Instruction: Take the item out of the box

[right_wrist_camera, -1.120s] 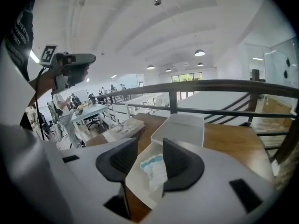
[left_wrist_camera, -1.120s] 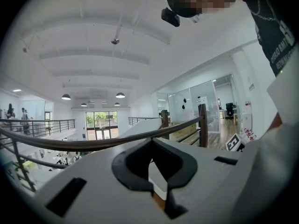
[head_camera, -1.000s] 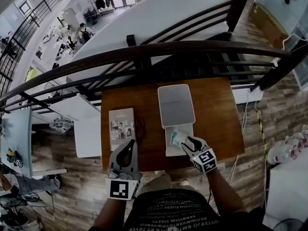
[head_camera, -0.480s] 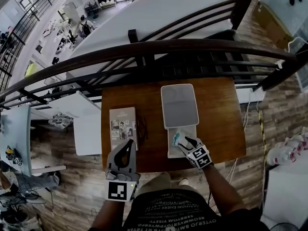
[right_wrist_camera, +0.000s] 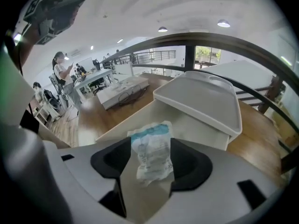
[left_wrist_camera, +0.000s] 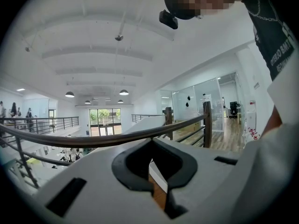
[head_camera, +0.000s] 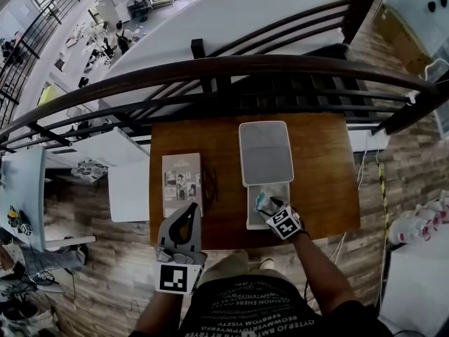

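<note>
A white box (head_camera: 250, 217) stands open on the wooden table (head_camera: 316, 181), its lid (head_camera: 266, 153) lying just beyond it. My right gripper (head_camera: 265, 205) points steeply down over the box. A crumpled clear packet with blue print (right_wrist_camera: 152, 153) stands between its jaws above the box (right_wrist_camera: 187, 120). Those jaws have just been opening and now stand wide, the pads not visibly pressing on the packet. My left gripper (head_camera: 184, 225) hovers at the table's near edge, left of the box, shut with nothing in it (left_wrist_camera: 150, 146).
A printed booklet (head_camera: 181, 184) lies on the table's left part with a dark cable (head_camera: 208, 184) beside it. A dark wooden railing (head_camera: 231, 72) runs across behind the table. Beyond it the floor drops to a lower level.
My right gripper has come down toward the box with the packet, and its jaws have spread wider. The left gripper has barely shifted.
</note>
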Tool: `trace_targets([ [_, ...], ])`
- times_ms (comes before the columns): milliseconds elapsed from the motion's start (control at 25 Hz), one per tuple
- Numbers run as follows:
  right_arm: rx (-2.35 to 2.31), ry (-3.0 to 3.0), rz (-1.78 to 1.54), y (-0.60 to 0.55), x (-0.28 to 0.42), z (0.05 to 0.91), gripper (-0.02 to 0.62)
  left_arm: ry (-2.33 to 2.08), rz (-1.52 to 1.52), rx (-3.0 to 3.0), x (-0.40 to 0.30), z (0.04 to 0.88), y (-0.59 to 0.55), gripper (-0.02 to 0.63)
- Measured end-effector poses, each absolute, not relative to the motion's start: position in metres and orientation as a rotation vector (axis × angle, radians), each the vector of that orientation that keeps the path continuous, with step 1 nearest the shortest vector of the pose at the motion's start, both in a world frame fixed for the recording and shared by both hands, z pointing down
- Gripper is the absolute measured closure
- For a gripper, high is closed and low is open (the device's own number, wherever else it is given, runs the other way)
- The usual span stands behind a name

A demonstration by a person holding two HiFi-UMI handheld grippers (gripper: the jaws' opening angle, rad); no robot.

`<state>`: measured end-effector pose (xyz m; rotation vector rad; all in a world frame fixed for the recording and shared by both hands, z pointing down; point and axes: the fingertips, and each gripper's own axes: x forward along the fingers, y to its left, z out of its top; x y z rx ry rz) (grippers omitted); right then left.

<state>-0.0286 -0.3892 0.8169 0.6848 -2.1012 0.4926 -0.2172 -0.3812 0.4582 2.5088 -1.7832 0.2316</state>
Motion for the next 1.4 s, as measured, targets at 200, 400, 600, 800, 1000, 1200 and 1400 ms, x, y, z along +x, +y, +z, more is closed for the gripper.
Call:
trace_targets([
  [200,0.628,-2.036,0.398,-0.390,-0.038,0.828,0.331,-1.787,0.233,2.506,-0.218,0.459,-0.378,0.601],
  [400,0.557,-1.927,0.361,-0.385,-0.041,0.845,0.334,-1.794,0.239,2.503,-0.218,0.457,-0.373,0.601],
  [600,0.574,-1.922,0.396,-0.384,-0.040,0.846,0.441,-1.803,0.228,2.497,-0.220,0.455,-0.369,0.601],
  [800,0.638,-1.966,0.354,-0.382,-0.034,0.831,0.547,-1.805,0.230,2.500,-0.216,0.455,-0.360,0.601],
  [1000,0.732,-2.057,0.386,-0.381,-0.026,0.805,0.555,-1.799,0.216,2.517,-0.207,0.452,-0.351,0.601],
  [1200,0.825,-2.170,0.425,-0.380,-0.016,0.768,0.558,-1.794,0.204,2.534,-0.193,0.442,-0.340,0.601],
  [1400,0.872,-2.275,0.475,-0.372,-0.009,0.732,0.560,-1.798,0.184,2.549,-0.182,0.432,-0.328,0.601],
])
